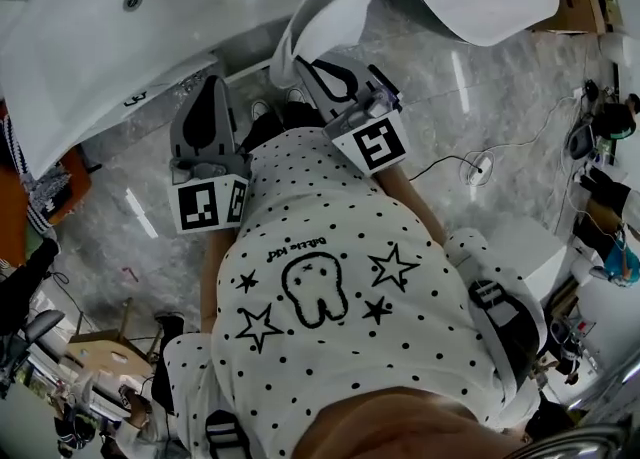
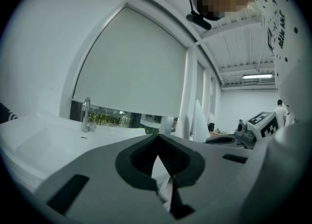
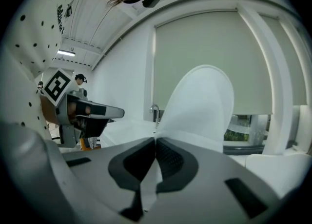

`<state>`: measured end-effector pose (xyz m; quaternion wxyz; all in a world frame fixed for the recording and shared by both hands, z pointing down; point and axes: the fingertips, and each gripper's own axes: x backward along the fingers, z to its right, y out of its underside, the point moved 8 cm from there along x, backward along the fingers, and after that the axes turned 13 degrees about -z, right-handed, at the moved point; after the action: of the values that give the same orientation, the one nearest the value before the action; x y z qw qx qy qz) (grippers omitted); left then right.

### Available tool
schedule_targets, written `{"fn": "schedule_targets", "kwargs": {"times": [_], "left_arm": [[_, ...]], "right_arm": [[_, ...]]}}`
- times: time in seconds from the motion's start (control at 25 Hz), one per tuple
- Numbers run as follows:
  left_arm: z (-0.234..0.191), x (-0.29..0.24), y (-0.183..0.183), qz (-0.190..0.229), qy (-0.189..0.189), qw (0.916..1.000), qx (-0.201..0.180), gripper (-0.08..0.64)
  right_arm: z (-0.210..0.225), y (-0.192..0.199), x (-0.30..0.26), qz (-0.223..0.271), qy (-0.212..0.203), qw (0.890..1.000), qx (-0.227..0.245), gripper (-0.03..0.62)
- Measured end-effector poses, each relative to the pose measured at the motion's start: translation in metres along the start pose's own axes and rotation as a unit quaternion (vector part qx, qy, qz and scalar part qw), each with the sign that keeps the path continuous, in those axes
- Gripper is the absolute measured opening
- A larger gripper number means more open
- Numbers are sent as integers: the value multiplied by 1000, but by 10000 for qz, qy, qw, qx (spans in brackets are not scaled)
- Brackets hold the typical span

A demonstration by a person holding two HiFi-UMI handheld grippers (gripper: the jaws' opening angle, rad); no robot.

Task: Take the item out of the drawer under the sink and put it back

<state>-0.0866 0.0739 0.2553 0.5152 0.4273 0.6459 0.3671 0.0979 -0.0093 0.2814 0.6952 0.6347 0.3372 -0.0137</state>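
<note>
Found jaws of right gripper (image 3: 156, 141) clamped on a white, slipper-shaped item (image 3: 200, 106), held upright near the sink (image 1: 90, 47). Noted jaws of left gripper (image 2: 157, 137) closed tip to tip, seemingly on nothing; could not identify the white patch behind them. Recorded both grippers side by side before a dotted shirt (image 1: 330, 247).

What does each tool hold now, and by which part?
The right tool pinches the white item by its near edge. The left tool holds nothing.

Fingers of left gripper (image 2: 157, 137) touch before faucet (image 2: 86, 114).
</note>
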Motion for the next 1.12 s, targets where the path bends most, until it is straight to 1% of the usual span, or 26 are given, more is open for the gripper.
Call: {"fn": "schedule_targets", "kwargs": {"times": [0.28, 0.48, 0.88, 1.12], "left_arm": [[7, -5, -1, -84, 178, 9998, -62, 5], [11, -5, 5, -175, 271, 9995, -37, 5], [7, -2, 8, -184, 117, 9997, 140, 5], [8, -3, 8, -168, 139, 9997, 112, 5]], "right_arm": [[-15, -1, -3, 43, -230, 9997, 78, 15], [-18, 0, -5, 47, -289, 9995, 109, 15], [-17, 0, -5, 63, -293, 9995, 117, 15], [-15, -1, -5, 67, -270, 9995, 136, 15]]}}
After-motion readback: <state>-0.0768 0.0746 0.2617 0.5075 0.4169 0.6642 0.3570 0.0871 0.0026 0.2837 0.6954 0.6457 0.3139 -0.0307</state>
